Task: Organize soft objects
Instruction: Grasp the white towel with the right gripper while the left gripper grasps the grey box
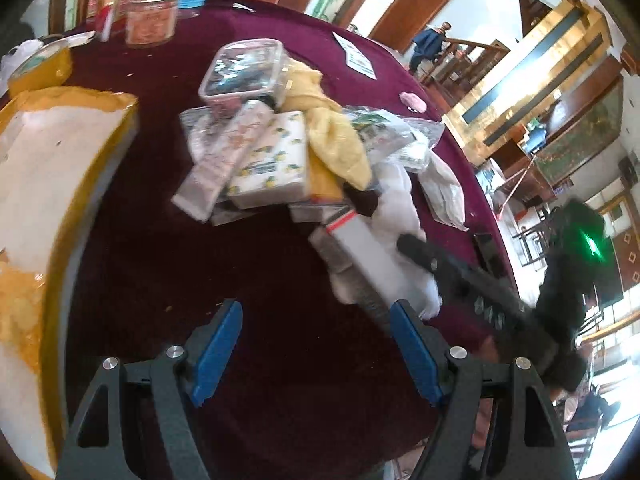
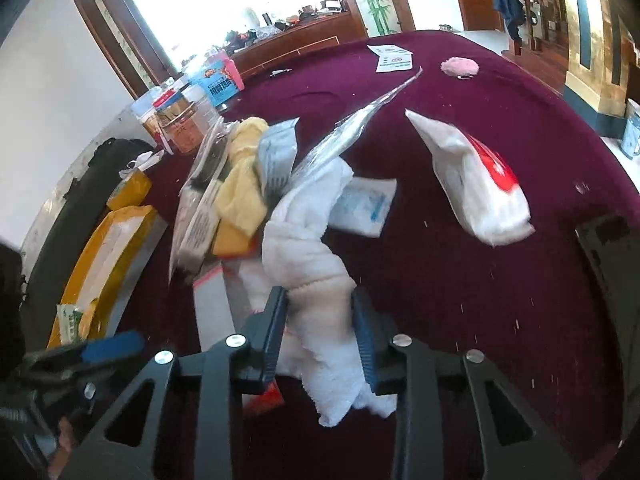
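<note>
A heap of soft things lies on the maroon table (image 1: 260, 280): a yellow cloth (image 1: 332, 140), a lemon-print tissue pack (image 1: 272, 164), a white towel (image 1: 396, 208) and flat packets. My left gripper (image 1: 316, 344) is open and empty above bare cloth, short of the heap. My right gripper (image 2: 320, 336) is shut on the white towel (image 2: 304, 240), with its pads pressed on both sides. The yellow cloth (image 2: 240, 184) lies left of the towel. A white pack with a red mark (image 2: 476, 184) lies to the right. The right gripper's arm (image 1: 480, 284) shows in the left wrist view.
A clear lidded box (image 1: 244, 72) stands behind the heap. Jars and boxes (image 1: 152, 12) stand at the far edge. Yellow padded envelopes (image 1: 60, 184) lie at the left. A paper slip (image 2: 394, 58) and a pink puff (image 2: 460, 67) lie at the far right.
</note>
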Demonstrator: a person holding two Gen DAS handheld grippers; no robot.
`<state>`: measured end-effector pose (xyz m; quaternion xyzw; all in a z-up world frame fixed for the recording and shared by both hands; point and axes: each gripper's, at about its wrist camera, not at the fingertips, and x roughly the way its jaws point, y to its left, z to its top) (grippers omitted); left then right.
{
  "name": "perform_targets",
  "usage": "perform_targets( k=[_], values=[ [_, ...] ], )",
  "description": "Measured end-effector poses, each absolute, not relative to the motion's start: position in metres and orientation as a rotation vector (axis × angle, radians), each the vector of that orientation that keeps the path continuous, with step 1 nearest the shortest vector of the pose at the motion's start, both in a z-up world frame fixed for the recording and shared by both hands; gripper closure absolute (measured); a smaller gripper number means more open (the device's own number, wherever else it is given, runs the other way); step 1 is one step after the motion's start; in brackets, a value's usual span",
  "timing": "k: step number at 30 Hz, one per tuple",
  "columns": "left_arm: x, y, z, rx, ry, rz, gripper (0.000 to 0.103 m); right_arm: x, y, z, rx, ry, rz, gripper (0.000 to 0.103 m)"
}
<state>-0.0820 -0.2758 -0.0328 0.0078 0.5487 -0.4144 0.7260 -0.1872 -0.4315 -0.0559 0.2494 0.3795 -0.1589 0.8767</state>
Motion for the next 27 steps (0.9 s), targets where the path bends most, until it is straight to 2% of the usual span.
perform_targets(
  k=[13, 14, 15, 18, 22, 27],
  values=[
    [-0.092, -0.335, -0.038, 0.116, 1.235, -0.914, 0.024, -0.218, -0.430, -0.066, 0.621, 0.729, -0.263, 0.075],
    [-0.093, -0.341, -0.043, 0.144, 1.232, -0.900, 0.033, -0.219, -0.431, -0.067, 0.635, 0.727, -0.265, 0.075],
    [-0.093, -0.344, -0.046, 0.163, 1.231, -0.878, 0.046, -0.219, -0.432, -0.068, 0.643, 0.725, -0.264, 0.076],
    [-0.093, -0.339, -0.056, 0.192, 1.218, -0.828, 0.069, -0.221, -0.432, -0.066, 0.656, 0.716, -0.253, 0.076],
    [-0.090, -0.314, -0.048, 0.117, 1.237, -0.866, 0.070, -0.221, -0.429, -0.066, 0.665, 0.713, -0.259, 0.077],
    [-0.104, -0.284, -0.022, 0.061, 1.194, -0.954, 0.071, -0.236, -0.416, -0.049, 0.738, 0.585, -0.161, 0.078]
  ],
)
